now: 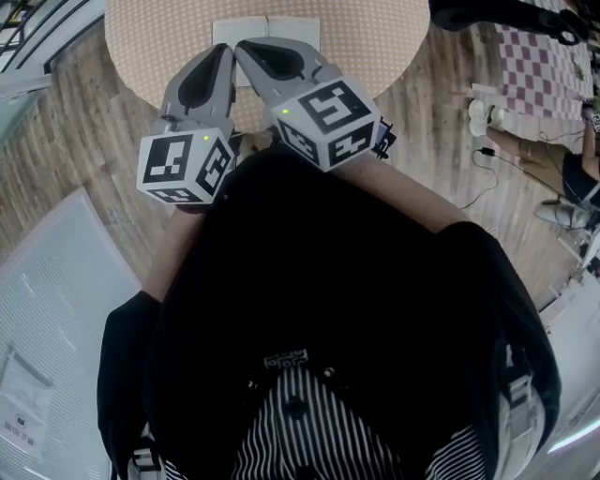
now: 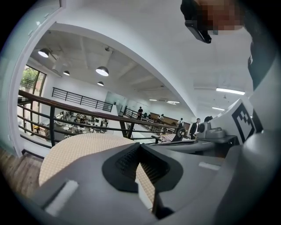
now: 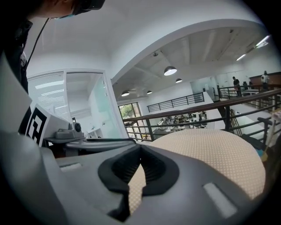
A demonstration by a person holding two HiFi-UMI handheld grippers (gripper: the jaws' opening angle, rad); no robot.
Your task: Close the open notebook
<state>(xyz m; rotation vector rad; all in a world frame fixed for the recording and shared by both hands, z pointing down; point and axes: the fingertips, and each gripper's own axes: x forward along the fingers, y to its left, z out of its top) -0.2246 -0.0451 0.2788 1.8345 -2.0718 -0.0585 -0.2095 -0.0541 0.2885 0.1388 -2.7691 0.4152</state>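
The notebook [image 1: 291, 28] lies on the table [image 1: 375, 56], seemingly just beyond the left gripper [image 1: 225, 51] and right gripper [image 1: 244, 45].

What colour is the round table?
Tan table with tiny dots; right gripper view shows it best.

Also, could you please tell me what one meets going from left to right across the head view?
White ribbed panel, left gripper, right gripper, checked mat. The open notebook overlaps both grippers, so I leave it out.
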